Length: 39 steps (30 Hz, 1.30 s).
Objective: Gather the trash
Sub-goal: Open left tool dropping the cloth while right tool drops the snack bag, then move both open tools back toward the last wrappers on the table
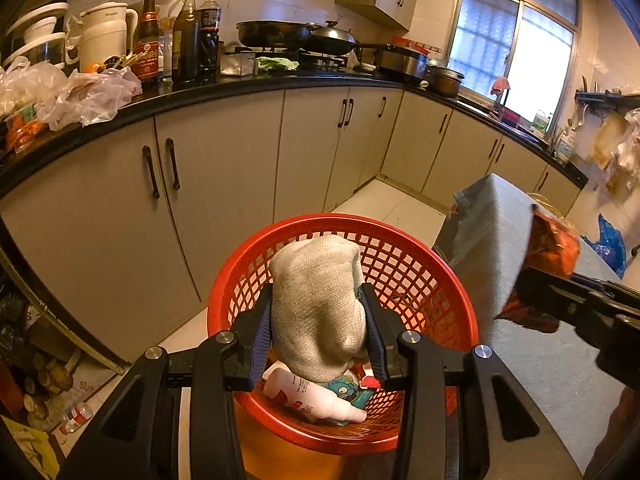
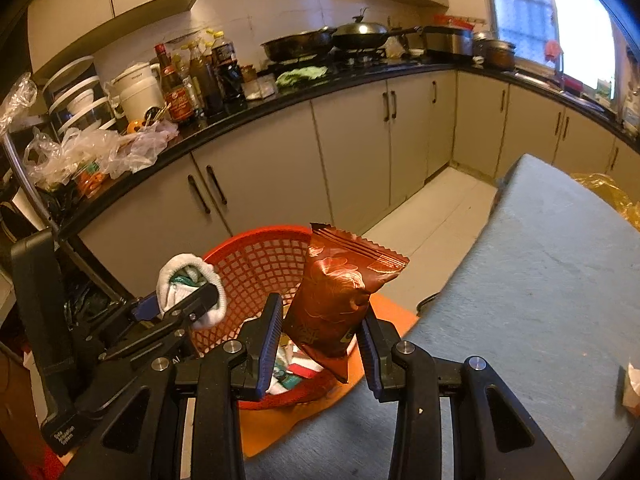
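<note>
A red mesh basket (image 1: 304, 220) stands on an orange mat by the table's corner. Over it my left gripper (image 1: 318, 296) is shut on a rolled grey-white sock (image 1: 316, 312). Below the sock, a white tube (image 1: 308, 396) and a teal packet lie in the basket. In the right wrist view my right gripper (image 2: 322, 312) is shut on a red-brown snack packet (image 2: 340, 280), held upright above the basket's (image 2: 256, 256) near right rim. The left gripper (image 2: 192, 304) with its sock (image 2: 176, 272) shows at left. The packet (image 1: 552, 244) appears blurred at the right of the left wrist view.
A table with a grey-blue cloth (image 2: 540, 260) runs to the right, a yellow bag at its far edge. A black counter (image 1: 240, 88) crowded with bottles, a kettle, pans and plastic bags curves behind, over beige cabinets. A plastic bottle (image 1: 76, 416) lies on the floor at left.
</note>
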Motion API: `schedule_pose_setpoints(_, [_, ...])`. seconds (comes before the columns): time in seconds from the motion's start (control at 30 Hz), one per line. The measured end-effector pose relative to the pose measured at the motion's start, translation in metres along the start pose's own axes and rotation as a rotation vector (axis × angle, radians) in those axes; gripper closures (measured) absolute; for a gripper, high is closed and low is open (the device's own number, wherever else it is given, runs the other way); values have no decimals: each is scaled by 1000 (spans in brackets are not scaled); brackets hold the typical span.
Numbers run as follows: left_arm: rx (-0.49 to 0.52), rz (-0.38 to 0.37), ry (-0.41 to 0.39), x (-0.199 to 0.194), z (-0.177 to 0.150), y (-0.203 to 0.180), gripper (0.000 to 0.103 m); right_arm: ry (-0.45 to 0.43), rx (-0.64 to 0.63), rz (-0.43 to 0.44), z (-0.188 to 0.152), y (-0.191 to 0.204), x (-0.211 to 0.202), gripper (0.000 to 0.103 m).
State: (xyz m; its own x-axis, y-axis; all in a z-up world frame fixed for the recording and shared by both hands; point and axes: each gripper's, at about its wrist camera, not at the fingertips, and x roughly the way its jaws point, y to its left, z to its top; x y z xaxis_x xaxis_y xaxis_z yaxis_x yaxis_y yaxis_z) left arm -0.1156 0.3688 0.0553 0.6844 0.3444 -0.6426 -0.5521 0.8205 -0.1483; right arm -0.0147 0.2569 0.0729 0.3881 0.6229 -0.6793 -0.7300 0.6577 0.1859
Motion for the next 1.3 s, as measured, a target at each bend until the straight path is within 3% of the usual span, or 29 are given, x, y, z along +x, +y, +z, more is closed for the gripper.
schedule_pose_setpoints(0.07, [-4, -4, 2, 0, 0, 1, 59, 6, 4, 12, 3, 4, 6, 59])
schedule_pose_setpoints(0.13, [-12, -8, 1, 0, 1, 3, 54, 16, 18, 47, 5, 5, 10, 49])
schedule_pose_setpoints(0.2, [-21, -9, -9, -4, 2, 6, 49, 4, 32, 70, 5, 3, 8, 49])
schedule_pose_setpoints(0.37, [-5, -16, -28, -14, 4, 0, 49, -59, 59, 58, 2, -8, -17, 49])
schedule_pose_setpoints(0.53, [62, -72, -47, -30, 4, -33, 48, -103, 116, 10, -13, -40, -51, 49])
schedule_pose_setpoints(0.73, [178, -163, -53, -49, -7, -96, 46, -148, 227, -120, -50, -103, -104, 49])
schedule_pose_setpoints(0.9, [301, -251, -35, -61, -25, -167, 44, -200, 332, -282, -87, -168, -162, 49])
schedule_pose_setpoints(0.97, [336, -310, 0, -64, -30, -194, 43, -221, 384, -389, -103, -200, -188, 46])
schedule_pose_setpoints(1.07, [382, -404, 64, -68, -37, -237, 43, -198, 441, -561, -122, -244, -216, 41])
schedule_pose_setpoints(1.17, [439, -461, 106, -74, -44, -277, 36, -152, 492, -659, -140, -283, -227, 37])
schedule_pose_setpoints(1.3, [514, -500, 138, -74, -47, -322, 33, -117, 586, -677, -163, -323, -232, 37])
